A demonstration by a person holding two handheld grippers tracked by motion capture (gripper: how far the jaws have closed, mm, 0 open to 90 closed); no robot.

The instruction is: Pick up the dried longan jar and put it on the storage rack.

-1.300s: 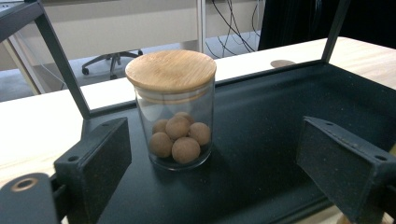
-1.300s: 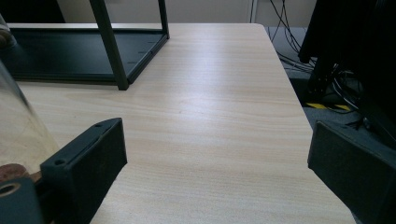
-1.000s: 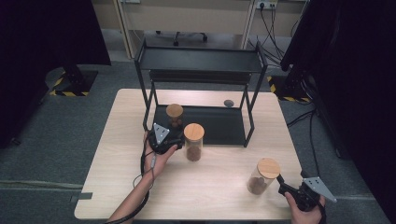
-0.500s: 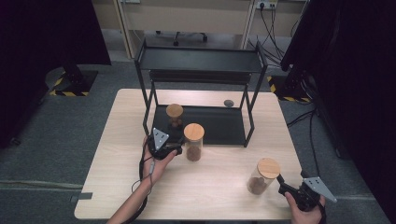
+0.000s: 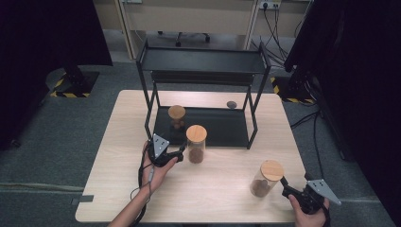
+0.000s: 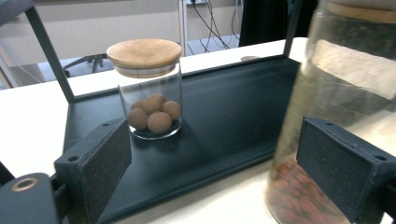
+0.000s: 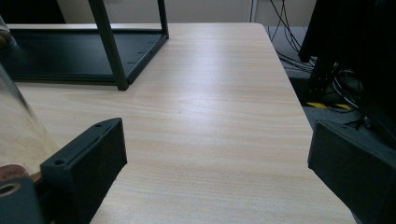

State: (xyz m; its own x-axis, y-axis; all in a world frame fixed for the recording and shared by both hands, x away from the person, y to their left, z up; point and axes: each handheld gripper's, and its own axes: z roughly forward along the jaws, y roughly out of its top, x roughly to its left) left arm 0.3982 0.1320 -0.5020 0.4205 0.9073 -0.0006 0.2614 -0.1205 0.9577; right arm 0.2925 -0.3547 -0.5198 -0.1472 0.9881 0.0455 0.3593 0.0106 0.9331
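Pale wood grain runs across the table [image 5: 222, 189], and at its near edge, about 5 o'clock in the high view, the right hand [image 5: 309, 210] holds the right gripper [image 5: 289, 187] low, its grey plate pointing toward 4 o'clock. In the right gripper view its jaws stand wide apart with bare tabletop between them. A lidded jar [image 5: 265, 178] with brown pieces at the bottom stands just beside it at 9 o'clock; glass shows at the left edge of that gripper's own view.

Farther in, around 8 o'clock from the table's middle, the left forearm comes up from the bottom edge and the left hand [image 5: 156, 165] wraps the left gripper [image 5: 181, 152] from below, jaws aimed toward 3 o'clock. Its jaws are spread, nothing clamped. The middle jar [image 5: 196, 144], wooden-lidded and holding reddish-brown bits, stands just off the jaw tips; in the left gripper view it looms at the right, in front of the right jaw, and whether they touch I cannot tell.

Beyond, a black two-tier rack [image 5: 203, 61] sits on the table toward 12 o'clock. On its lower tray stands a small jar [image 6: 148, 88] of round brown balls under a wooden lid. A small dark object [image 5: 231, 104] lies on the table behind the tray.

Grey floor surrounds the table; cables and black stands show at 2 o'clock.
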